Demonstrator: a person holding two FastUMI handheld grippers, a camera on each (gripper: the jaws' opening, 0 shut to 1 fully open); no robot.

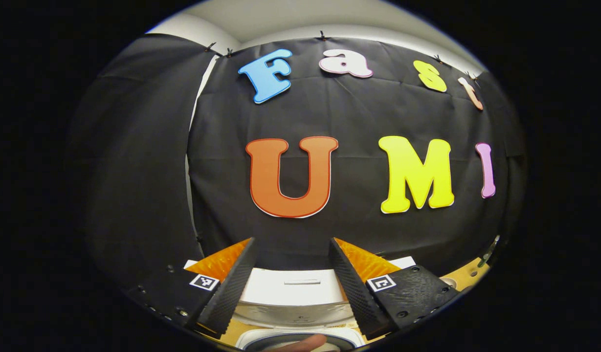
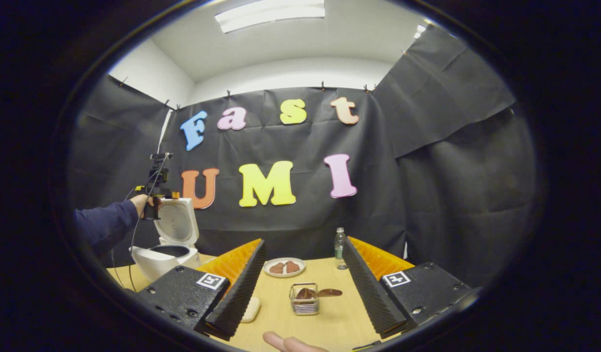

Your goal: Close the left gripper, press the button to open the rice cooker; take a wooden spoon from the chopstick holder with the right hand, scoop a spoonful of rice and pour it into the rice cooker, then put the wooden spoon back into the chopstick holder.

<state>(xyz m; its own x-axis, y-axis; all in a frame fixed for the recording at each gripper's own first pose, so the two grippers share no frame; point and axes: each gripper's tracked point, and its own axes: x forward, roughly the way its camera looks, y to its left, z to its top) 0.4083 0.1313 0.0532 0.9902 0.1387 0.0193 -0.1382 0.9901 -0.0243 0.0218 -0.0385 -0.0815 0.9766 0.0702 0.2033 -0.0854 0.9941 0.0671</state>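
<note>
Spoon [image 2: 324, 293] first: its dark wooden bowl pokes out of the wire chopstick holder [image 2: 304, 299], lying roughly level and pointing to the holder's right, handle end down inside the basket. That holder sits on the tabletop [image 2: 329, 322] dead ahead of the right hand-held gripper [image 2: 302, 288], framed between its fingers, which are spread wide and carrying nothing. So the right hand is the nearer one, and I'd say a straight reach forward lines it up. Left of the holder, the rice cooker [image 2: 166, 254] stands with its lid up. The left hand-held gripper [image 1: 290, 286] hangs above the cooker, fingers wide apart, empty. Behind the holder: a plate [image 2: 284, 267] and a bottle [image 2: 340, 248]. No legible brand or label anywhere.
</note>
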